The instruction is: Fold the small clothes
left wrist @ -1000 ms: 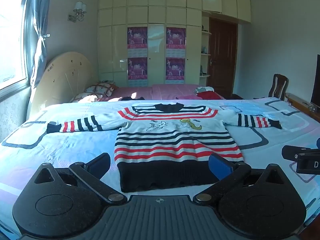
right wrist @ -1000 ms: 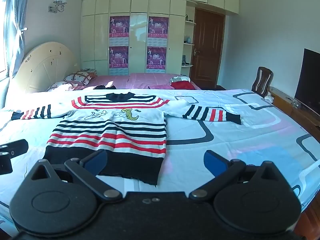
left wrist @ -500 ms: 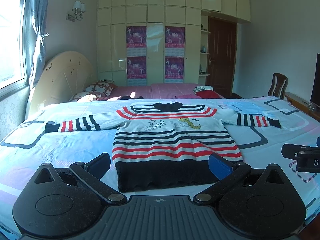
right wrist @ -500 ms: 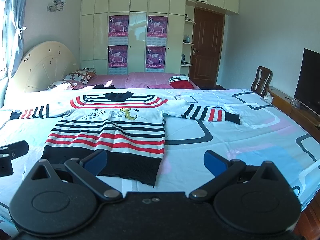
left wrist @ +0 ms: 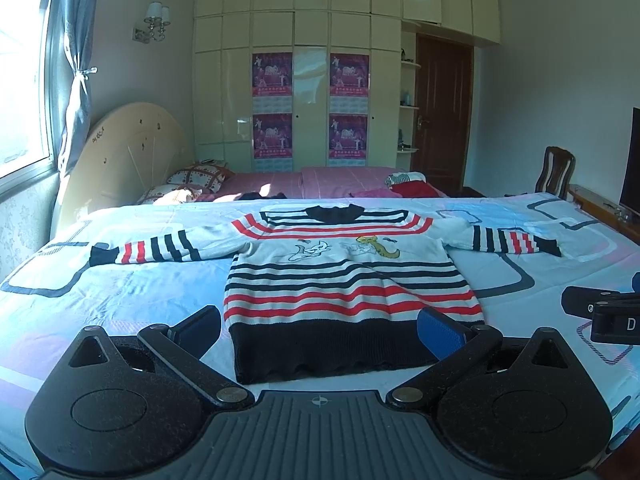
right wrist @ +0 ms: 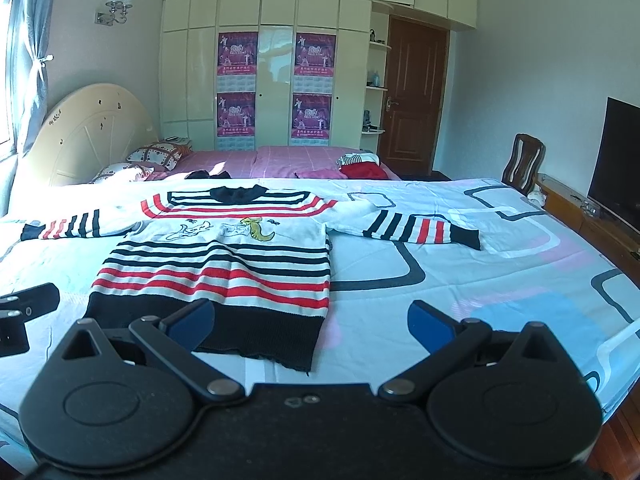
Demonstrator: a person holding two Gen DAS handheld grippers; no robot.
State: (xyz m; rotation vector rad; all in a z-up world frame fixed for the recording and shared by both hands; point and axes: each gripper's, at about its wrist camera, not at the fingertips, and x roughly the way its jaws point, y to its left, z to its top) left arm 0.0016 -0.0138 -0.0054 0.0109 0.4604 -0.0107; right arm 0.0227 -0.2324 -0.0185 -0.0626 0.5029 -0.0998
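Both tongs (left wrist: 320, 328) (right wrist: 310, 322) agape, sweater (left wrist: 344, 280) hem partly hidden

Cream wardrobe (left wrist: 296, 80) stood top centre w/ four purple posters (left wrist: 272, 76) on its doors. Brown door (right wrist: 414, 100) sat right of it. Wall lamp (left wrist: 154, 20) hung upper left, window (left wrist: 24, 92) & curtain (left wrist: 76, 80) at far left edge. Rounded headboard (right wrist: 92, 132) left of centre, pillows (right wrist: 158, 152) beside it. Wooden chair (right wrist: 524, 164) & dark TV (right wrist: 620, 176) at right.

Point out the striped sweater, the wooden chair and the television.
striped sweater (left wrist: 348, 280), left wrist view, striped body
wooden chair (right wrist: 524, 162), right wrist view, backrest
television (right wrist: 622, 176), right wrist view, dark screen
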